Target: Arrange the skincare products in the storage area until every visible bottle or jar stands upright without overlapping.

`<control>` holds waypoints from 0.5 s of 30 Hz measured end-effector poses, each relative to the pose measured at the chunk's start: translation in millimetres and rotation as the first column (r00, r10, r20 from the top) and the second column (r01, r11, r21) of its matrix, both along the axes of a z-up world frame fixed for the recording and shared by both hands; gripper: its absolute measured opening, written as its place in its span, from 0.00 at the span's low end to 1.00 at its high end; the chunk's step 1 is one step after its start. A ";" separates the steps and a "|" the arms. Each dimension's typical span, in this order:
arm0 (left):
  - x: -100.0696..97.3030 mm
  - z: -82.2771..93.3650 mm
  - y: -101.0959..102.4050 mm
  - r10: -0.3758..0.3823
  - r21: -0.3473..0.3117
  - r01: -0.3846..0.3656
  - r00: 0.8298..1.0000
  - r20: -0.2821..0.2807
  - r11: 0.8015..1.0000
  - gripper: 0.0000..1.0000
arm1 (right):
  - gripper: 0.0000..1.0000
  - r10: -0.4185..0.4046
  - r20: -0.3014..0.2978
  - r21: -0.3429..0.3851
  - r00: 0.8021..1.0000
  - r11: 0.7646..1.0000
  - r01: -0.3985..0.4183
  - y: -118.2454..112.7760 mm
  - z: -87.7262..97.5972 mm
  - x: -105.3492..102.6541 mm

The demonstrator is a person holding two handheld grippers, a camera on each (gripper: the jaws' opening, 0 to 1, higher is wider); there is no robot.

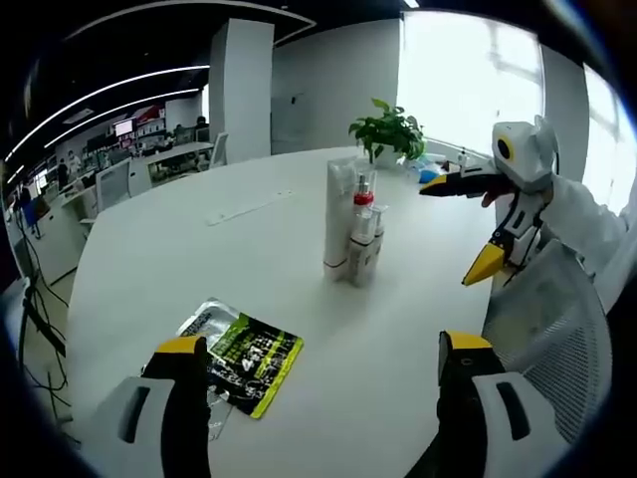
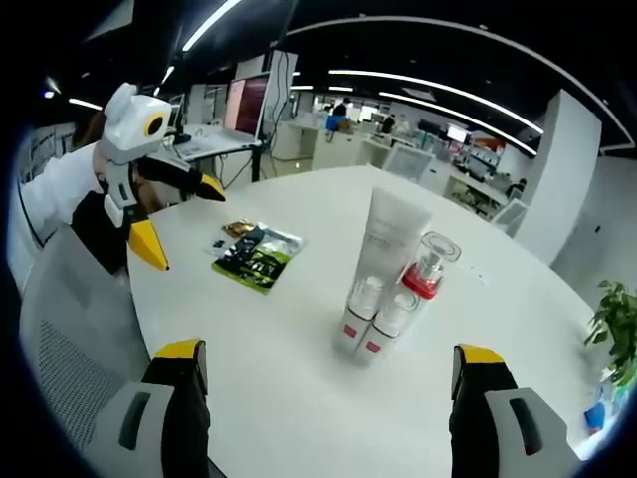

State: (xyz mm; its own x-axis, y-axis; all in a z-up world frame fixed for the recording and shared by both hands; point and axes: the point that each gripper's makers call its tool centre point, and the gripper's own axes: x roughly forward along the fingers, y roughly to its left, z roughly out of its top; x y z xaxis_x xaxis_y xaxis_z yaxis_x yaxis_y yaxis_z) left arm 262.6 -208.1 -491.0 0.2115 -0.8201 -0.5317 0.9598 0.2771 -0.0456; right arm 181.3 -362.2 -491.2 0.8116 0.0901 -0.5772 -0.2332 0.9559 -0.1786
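A group of skincare products stands upright and close together mid-table: a tall white tube [image 1: 338,214] [image 2: 390,237], a clear pump bottle with a red collar [image 1: 363,199] [image 2: 423,274], and two small white bottles [image 1: 364,254] [image 2: 373,321]. A green-and-black sachet pack [image 1: 247,358] [image 2: 257,257] lies flat on the white table [image 1: 199,259] [image 2: 299,398]. My left gripper [image 1: 323,344] [image 2: 179,219] is open and holds nothing, near the sachet pack. My right gripper [image 2: 328,351] [image 1: 463,224] is open too, off the far side of the group.
A potted plant [image 1: 388,129] [image 2: 617,319] stands near the table's window-side edge. A grey mesh chair [image 1: 547,319] [image 2: 70,329] sits by the rim. A thin pale strip [image 1: 249,207] lies on the table. Office desks fill the background.
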 end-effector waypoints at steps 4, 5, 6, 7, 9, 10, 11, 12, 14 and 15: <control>1.7 2.2 4.6 0.007 -0.003 -0.007 1.000 0.000 1.000 0.95 | 1.00 -0.006 0.006 0.007 1.000 1.000 0.006 0.7 1.4 -3.0; 2.2 2.5 5.8 0.011 -0.005 -0.011 1.000 0.002 1.000 0.95 | 1.00 -0.009 0.006 0.009 1.000 1.000 0.009 1.0 1.7 -3.4; 3.3 2.2 8.0 0.013 -0.007 -0.013 1.000 0.002 1.000 0.96 | 1.00 -0.012 0.005 0.010 1.000 1.000 0.012 1.2 1.6 -4.1; 4.2 1.9 9.2 0.014 -0.007 -0.014 1.000 0.001 1.000 0.97 | 1.00 -0.010 0.006 0.010 1.000 1.000 0.010 1.8 1.4 -4.6; 3.1 1.3 10.8 0.019 -0.007 -0.019 1.000 -0.005 1.000 0.98 | 1.00 -0.012 0.004 0.011 1.000 1.000 0.012 2.2 0.8 -5.2; 3.3 1.1 11.5 0.020 -0.007 -0.020 1.000 -0.005 1.000 0.99 | 1.00 -0.010 0.001 0.011 1.000 1.000 0.010 2.8 0.2 -5.6; 4.0 0.5 13.1 0.018 -0.006 -0.018 1.000 -0.006 1.000 0.99 | 1.00 -0.011 0.000 0.012 1.000 1.000 0.011 3.4 -0.1 -6.0; 3.9 0.4 14.0 0.019 -0.004 -0.019 1.000 -0.007 1.000 0.99 | 1.00 -0.012 0.000 0.012 1.000 1.000 0.012 3.7 -0.1 -6.3; 3.2 -0.1 16.1 0.030 -0.005 -0.030 0.999 -0.019 1.000 0.99 | 1.00 -0.013 0.001 0.011 1.000 1.000 0.013 3.6 0.0 -5.8; 2.4 -0.7 16.6 0.031 -0.006 -0.031 0.999 -0.024 0.999 0.99 | 1.00 -0.015 0.002 0.012 1.000 1.000 0.015 3.6 0.0 -5.6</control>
